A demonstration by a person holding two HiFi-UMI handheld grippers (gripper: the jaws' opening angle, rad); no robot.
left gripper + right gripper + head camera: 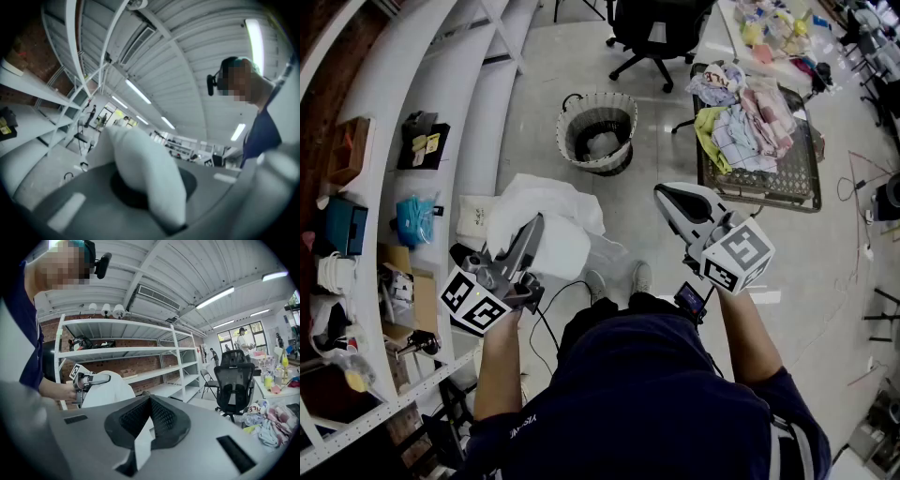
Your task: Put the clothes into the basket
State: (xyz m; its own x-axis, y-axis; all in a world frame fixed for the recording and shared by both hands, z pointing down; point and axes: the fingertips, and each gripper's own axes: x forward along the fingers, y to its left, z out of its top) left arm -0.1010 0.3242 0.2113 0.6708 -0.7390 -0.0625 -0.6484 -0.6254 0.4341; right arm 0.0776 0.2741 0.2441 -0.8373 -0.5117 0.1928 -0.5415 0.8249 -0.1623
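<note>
My left gripper point(525, 242) is shut on a bunched white garment point(546, 223) that I hold up above the floor. In the left gripper view the white garment point(143, 164) fills the space between the shut jaws. My right gripper point(667, 199) is also shut, and in the right gripper view a strip of white cloth point(142, 446) sits pinched between its jaws. The same view shows my left gripper point(86, 379) with the garment point(105, 391) at the left. A woven basket point(597, 131) stands on the floor ahead, with something pale inside.
A pile of mixed clothes point(745, 117) lies on a wire-top table point(802, 178) at the right and shows again as clothes point(272, 420). A black office chair point(656, 33) stands beyond the basket. White shelving point(441, 112) runs along the left.
</note>
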